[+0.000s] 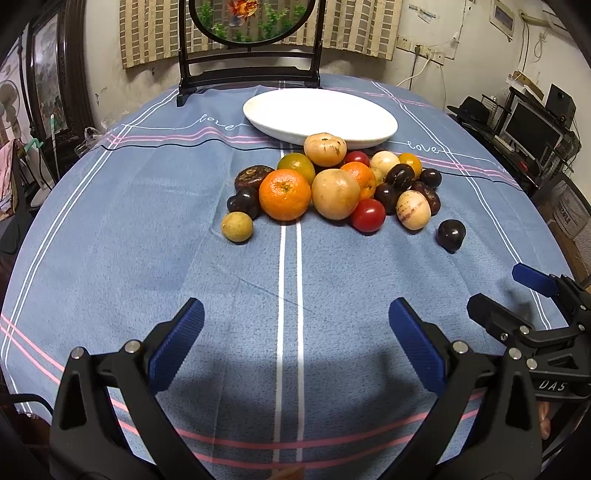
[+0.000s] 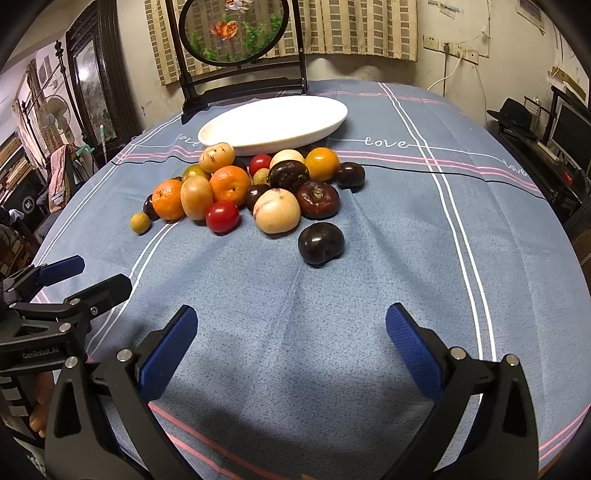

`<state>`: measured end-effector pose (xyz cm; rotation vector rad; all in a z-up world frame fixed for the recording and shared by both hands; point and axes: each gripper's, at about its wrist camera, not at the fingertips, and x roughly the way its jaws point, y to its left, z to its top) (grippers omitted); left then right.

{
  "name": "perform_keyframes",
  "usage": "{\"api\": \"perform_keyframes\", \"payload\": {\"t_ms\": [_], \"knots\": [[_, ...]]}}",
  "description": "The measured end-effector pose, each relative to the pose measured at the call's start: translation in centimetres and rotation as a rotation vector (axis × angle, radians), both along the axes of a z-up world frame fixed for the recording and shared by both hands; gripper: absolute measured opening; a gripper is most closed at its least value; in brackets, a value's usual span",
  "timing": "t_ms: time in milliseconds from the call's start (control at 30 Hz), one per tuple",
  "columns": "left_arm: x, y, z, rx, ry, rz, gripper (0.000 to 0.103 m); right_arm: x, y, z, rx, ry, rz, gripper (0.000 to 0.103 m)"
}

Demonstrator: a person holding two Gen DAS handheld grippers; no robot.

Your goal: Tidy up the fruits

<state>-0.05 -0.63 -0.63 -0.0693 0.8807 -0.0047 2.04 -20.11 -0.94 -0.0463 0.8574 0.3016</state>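
Note:
A heap of mixed fruit (image 1: pixel 334 182) (image 2: pixel 243 188) lies mid-table: oranges (image 1: pixel 284 194), red tomatoes (image 1: pixel 368 215), pale round fruits (image 2: pixel 277 211), dark plums. One dark plum (image 1: pixel 451 233) (image 2: pixel 320 243) sits apart, nearest the right gripper. A white oval plate (image 1: pixel 258 110) (image 2: pixel 332 114) stands empty just behind the heap. My left gripper (image 1: pixel 295 321) is open and empty, low over the cloth in front of the heap. My right gripper (image 2: pixel 291 325) is open and empty, in front of the lone plum. Each gripper shows at the edge of the other's view (image 1: pixel 517 295) (image 2: pixel 74 280).
A blue striped tablecloth (image 1: pixel 147 221) covers the round table. A dark wooden stand with a round goldfish panel (image 1: pixel 251 22) stands at the far edge behind the plate. Furniture and a monitor (image 1: pixel 532 129) lie beyond the table's right side.

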Motion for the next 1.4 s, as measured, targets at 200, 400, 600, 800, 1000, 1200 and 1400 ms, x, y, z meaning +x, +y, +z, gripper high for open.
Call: {"api": "perform_keyframes", "payload": {"t_ms": [200, 400, 600, 800, 1000, 1200, 1400], "knots": [[0.04, -0.06, -0.07, 0.000, 0.004, -0.001, 0.101, -0.04, 0.08, 0.02, -0.002, -0.003, 0.003, 0.102], [0.14, -0.14, -0.25, -0.002, 0.011, -0.001, 0.101, -0.09, 0.07, 0.05, -0.002, 0.000, 0.001, 0.102], [0.19, -0.07, -0.31, -0.006, 0.017, 0.001, 0.101, -0.08, 0.02, 0.07, -0.001, 0.002, 0.003, 0.102], [0.29, 0.03, -0.38, -0.010, 0.024, 0.002, 0.101, -0.02, 0.05, 0.03, -0.001, 0.003, 0.002, 0.102], [0.35, 0.04, -0.44, -0.012, 0.026, 0.002, 0.101, -0.03, 0.01, 0.05, -0.001, 0.004, 0.002, 0.102], [0.34, 0.00, -0.58, -0.014, 0.033, 0.001, 0.101, 0.10, -0.04, 0.00, 0.002, 0.012, 0.003, 0.102], [0.37, -0.01, -0.64, -0.015, 0.035, 0.002, 0.101, 0.25, 0.01, -0.26, 0.005, 0.018, 0.004, 0.102]]}}
